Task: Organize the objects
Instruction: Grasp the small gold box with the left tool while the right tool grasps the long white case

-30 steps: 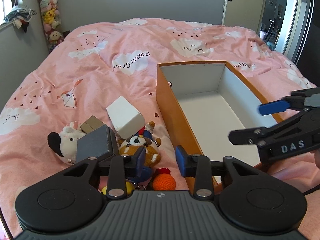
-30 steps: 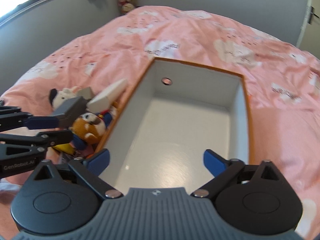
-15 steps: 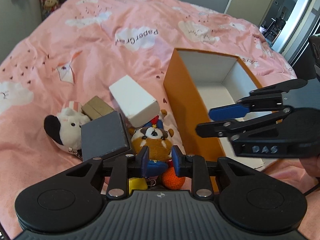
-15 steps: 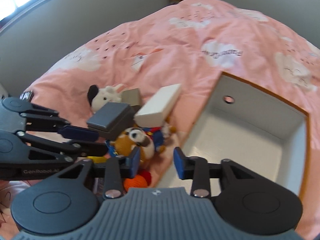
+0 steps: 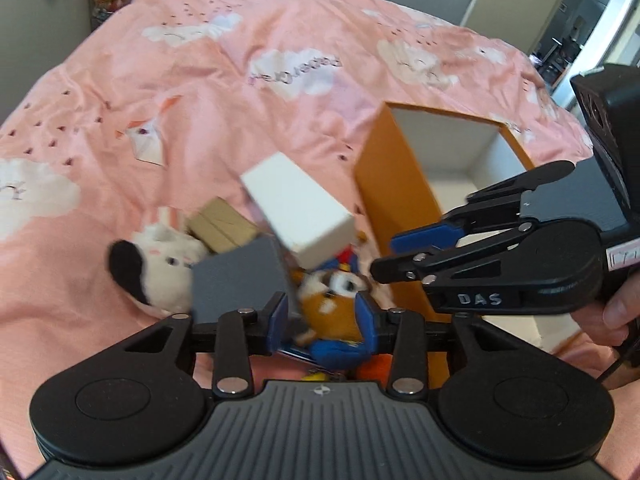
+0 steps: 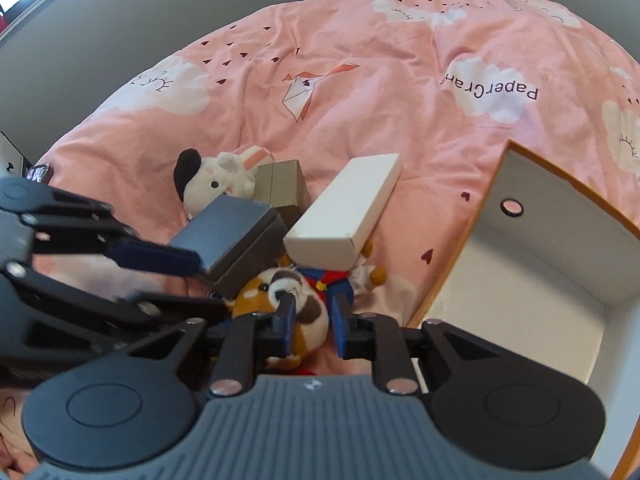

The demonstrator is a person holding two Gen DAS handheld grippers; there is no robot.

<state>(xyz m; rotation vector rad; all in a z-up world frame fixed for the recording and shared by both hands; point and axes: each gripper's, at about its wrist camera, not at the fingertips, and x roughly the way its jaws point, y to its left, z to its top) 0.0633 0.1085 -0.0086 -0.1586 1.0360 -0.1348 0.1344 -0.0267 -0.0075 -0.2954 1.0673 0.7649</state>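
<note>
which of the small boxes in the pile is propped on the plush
The white box: its near end rests on the raccoon plush. The grey box and brown box lie beside it.

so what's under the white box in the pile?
The white box lies tilted across the raccoon plush, over its red and blue outfit, its far end by the tan box. What lies beneath its middle is covered. The dark grey box leans alongside.
</note>
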